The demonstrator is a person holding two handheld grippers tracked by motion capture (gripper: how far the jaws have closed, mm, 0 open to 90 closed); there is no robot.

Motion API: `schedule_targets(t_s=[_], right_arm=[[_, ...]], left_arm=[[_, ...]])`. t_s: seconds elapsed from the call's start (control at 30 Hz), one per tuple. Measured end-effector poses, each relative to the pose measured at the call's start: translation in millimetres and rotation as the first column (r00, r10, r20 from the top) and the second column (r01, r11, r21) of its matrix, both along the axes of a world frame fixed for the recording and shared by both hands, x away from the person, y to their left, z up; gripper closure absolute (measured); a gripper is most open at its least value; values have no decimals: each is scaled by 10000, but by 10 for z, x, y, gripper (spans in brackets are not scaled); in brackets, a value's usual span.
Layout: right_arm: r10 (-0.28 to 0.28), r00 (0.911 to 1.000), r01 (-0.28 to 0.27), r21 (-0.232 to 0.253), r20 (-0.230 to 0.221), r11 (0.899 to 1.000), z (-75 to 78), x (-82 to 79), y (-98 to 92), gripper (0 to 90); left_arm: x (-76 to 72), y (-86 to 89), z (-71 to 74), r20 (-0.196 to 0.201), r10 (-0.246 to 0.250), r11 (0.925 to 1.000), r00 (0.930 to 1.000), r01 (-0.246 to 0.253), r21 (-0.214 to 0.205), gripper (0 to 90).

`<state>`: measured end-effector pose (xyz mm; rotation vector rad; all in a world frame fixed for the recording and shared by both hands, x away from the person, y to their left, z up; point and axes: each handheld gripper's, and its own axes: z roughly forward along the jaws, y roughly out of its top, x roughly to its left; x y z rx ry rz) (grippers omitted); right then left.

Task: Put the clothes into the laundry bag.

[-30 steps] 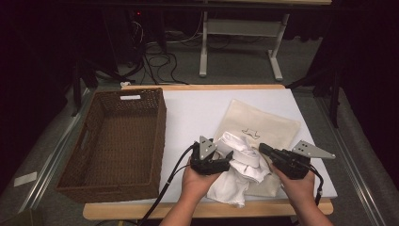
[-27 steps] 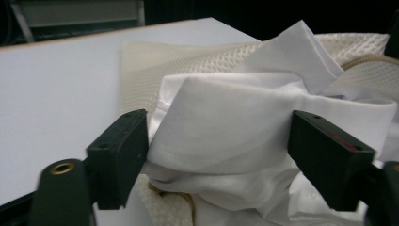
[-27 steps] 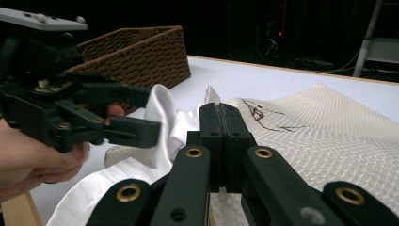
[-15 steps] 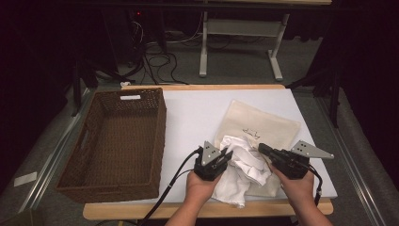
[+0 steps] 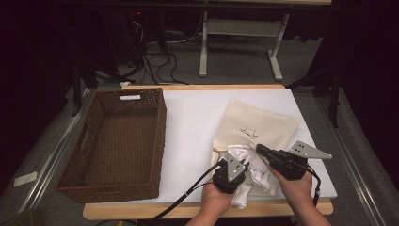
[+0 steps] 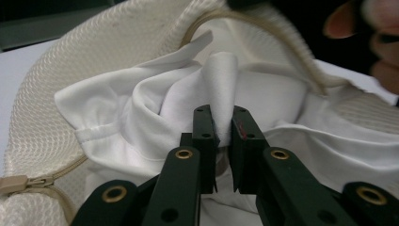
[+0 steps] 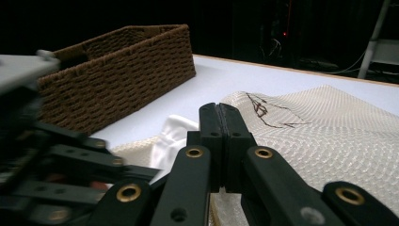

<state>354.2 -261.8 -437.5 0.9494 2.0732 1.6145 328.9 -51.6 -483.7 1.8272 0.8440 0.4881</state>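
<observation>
A cream mesh bag (image 5: 256,122) lies on the right part of the white table (image 5: 193,122), its zippered mouth toward me. A crumpled white garment (image 5: 254,178) spills out of that mouth. My left gripper (image 5: 239,161) is at the garment. In the left gripper view it (image 6: 223,136) is shut on an upright fold of the white cloth (image 6: 141,108), with the mesh bag (image 6: 51,70) arching over it. My right gripper (image 5: 259,149) sits at the bag's mouth. Its jaws (image 7: 220,122) are pressed together at the edge of the mesh (image 7: 320,136), which looks held up.
A brown wicker basket (image 5: 160,136) stands on the left of the table, with nothing inside; it is also in the right gripper view (image 7: 117,70). The bag's zipper pull (image 6: 21,183) hangs at the left of its mouth. Beyond the table are cables and a white stand's legs (image 5: 203,52).
My left gripper has drawn back toward me and a little to the right with the white cloth in it. The right gripper has hardly moved.
</observation>
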Motion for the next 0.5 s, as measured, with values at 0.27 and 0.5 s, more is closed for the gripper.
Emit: schedule_targets(t_s=[0.27, 0.5], right_arm=[[15, 10000, -15, 80, 63, 10000, 28, -21, -31, 900], [-43, 10000, 42, 145, 38, 9999, 22, -11, -66, 900]], left_arm=[[289, -28, -67, -507, 973, 9952, 9940, -969, 100, 820], [189, 81, 5, -275, 1000, 9947, 9946, -1006, -233, 668]])
